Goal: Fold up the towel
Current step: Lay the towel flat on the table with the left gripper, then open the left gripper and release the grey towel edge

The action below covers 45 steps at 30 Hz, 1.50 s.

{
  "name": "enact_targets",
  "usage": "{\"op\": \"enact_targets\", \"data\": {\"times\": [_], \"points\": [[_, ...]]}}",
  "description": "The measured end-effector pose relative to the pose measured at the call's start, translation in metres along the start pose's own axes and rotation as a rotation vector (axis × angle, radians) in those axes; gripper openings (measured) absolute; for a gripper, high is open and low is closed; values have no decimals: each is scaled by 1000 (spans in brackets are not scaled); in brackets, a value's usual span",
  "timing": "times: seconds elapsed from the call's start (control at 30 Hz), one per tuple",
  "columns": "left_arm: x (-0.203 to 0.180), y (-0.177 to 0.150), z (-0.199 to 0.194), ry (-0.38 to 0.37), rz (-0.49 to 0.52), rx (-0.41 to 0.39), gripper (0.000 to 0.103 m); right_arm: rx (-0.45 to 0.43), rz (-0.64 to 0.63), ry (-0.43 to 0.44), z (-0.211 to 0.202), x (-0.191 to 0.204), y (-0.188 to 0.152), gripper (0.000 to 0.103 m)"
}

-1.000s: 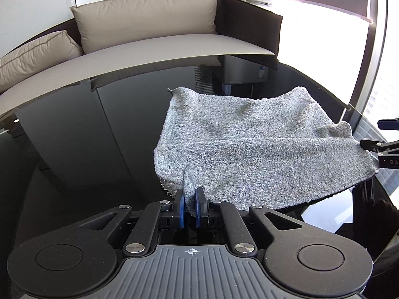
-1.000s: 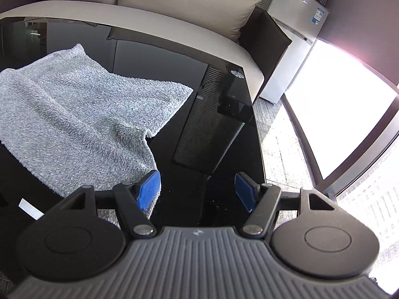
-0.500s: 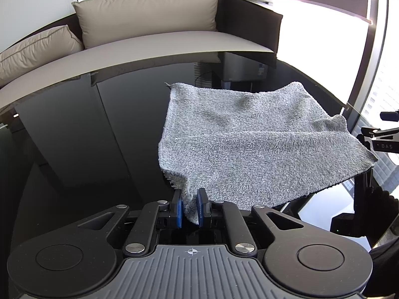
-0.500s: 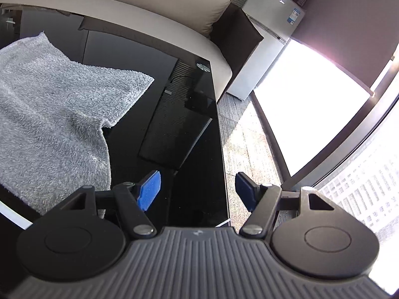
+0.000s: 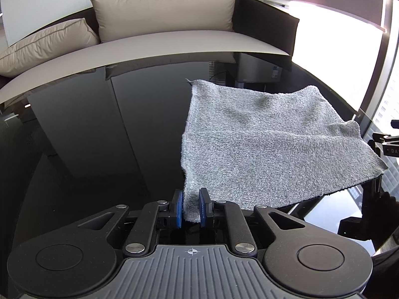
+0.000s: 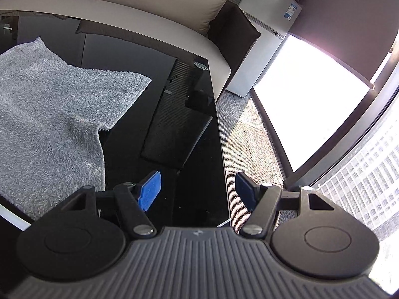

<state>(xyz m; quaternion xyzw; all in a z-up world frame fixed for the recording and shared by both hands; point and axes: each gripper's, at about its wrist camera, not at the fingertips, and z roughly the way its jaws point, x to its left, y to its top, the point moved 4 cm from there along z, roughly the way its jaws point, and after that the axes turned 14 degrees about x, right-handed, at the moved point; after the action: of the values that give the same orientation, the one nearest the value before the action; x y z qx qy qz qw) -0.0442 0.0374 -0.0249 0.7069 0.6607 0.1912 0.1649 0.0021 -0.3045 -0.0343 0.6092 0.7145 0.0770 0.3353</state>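
The left gripper (image 5: 191,208) pinches the near left corner of the grey towel (image 5: 269,144) between its blue pads. The right gripper (image 6: 198,190) gapes wide and empty, just right of the towel, which lies spread on the black glass table (image 5: 99,137).

Grey terry towel (image 5: 269,147), fluffy nap, spread mostly flat on the glossy black table (image 5: 99,137). Near-left corner is lifted, pinched between blue pads (image 5: 178,209). Right edge is rumpled; near edge overhangs the table rim.
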Motion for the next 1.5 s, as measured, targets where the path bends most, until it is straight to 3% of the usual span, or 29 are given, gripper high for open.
{"op": "enact_targets", "data": {"times": [0.23, 0.63, 1.03, 1.5], "points": [[21, 5, -2, 45, -61, -29, 17, -13, 29, -34, -1, -6, 3, 69], [14, 24, 2, 26, -46, -74, 45, -111, 96, 142, -15, -2, 16, 69], [2, 46, 17, 15, -32, -89, 50, -161, 91, 267, -16, 13, 31, 69], [-1, 88, 44, -7, -21, -106, 50, -169, 93, 308, 0, 22, 50, 69]]}}
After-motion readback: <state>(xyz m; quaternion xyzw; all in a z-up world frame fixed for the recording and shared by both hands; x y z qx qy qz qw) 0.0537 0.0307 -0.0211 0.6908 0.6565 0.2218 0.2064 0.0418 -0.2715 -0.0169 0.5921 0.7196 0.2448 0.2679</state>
